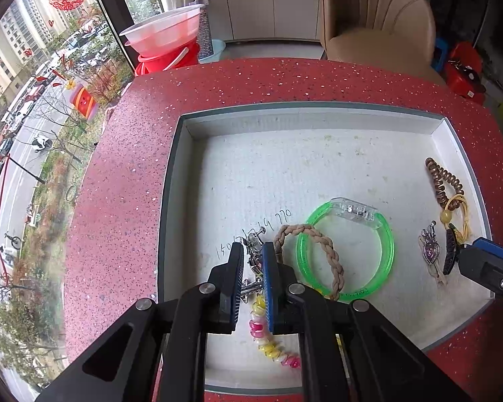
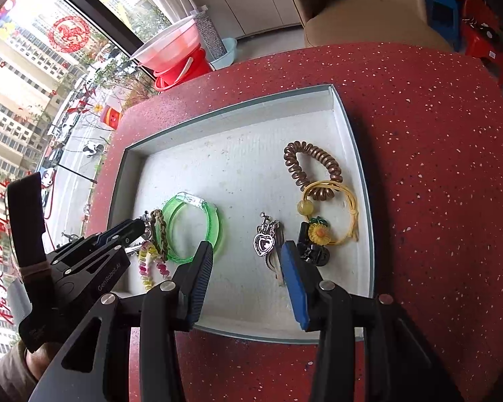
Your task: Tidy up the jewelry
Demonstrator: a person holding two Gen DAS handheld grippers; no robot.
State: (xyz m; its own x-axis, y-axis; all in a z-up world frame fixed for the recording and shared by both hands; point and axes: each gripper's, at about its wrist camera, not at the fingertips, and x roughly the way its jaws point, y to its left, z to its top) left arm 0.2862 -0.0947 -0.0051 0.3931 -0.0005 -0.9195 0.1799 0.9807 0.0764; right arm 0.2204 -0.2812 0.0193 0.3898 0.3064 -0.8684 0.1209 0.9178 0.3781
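A shallow white tray (image 1: 318,120) lies on the red table and holds the jewelry. My left gripper (image 1: 253,251) is shut on a silver metal charm (image 1: 254,246) at the tray's left, above a pink and yellow bead bracelet (image 1: 268,345). A braided beige bracelet (image 1: 332,254) overlaps a green plastic bangle (image 1: 385,244). My right gripper (image 2: 248,251) is open over the tray (image 2: 365,174), beside a silver heart pendant (image 2: 263,243). A sunflower clip (image 2: 318,234), a yellow cord bracelet (image 2: 348,201) and a brown coil hair tie (image 2: 305,160) lie to the right.
The red speckled table (image 1: 134,184) ends at a window on the left. A tan chair (image 1: 379,26) stands behind the table. Red buckets with a clear basin (image 1: 167,40) sit on the floor beyond. Red stools (image 2: 479,30) stand at the far right.
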